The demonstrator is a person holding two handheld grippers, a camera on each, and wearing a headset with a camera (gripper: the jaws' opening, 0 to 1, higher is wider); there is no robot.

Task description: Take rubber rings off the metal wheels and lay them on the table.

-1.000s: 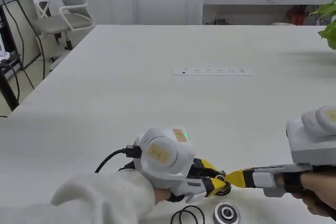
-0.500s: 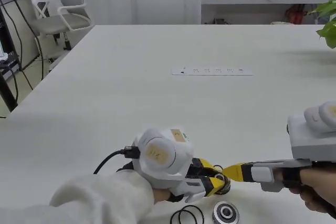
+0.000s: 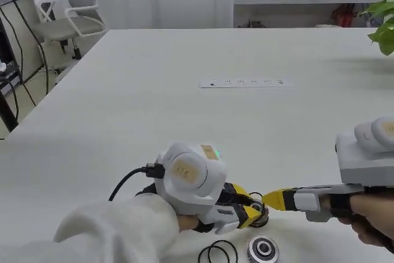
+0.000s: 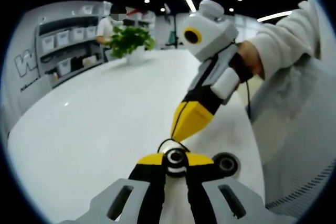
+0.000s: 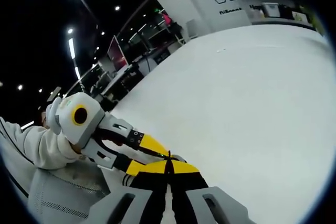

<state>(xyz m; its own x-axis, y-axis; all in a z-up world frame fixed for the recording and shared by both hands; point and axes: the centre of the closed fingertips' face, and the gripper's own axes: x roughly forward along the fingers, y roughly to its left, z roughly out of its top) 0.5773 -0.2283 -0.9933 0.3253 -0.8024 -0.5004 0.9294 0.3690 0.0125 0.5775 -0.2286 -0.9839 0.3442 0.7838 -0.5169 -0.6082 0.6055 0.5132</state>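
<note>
Black rubber ring (image 4: 164, 144) stretched partly off metal wheel (image 4: 176, 156), low over table (image 3: 184, 90), near front edge. Left hand-held gripper (image 4: 176, 161) clamped on wheel. Right hand-held gripper (image 5: 168, 167) has jaws together, seemingly pinching ring's loop. Best to pull steadily away from wheel with left clamp firm, or ring may snap back. Left gripper view shows loop. Head view shows loose rings (image 3: 218, 254) and bare wheel (image 3: 263, 249) on table.

At bottom centre the right gripper (image 5: 169, 170) has its yellow-tipped jaws pressed together. The left gripper (image 5: 156, 151) reaches in from the lower left, above the white table (image 5: 252, 93).
</note>
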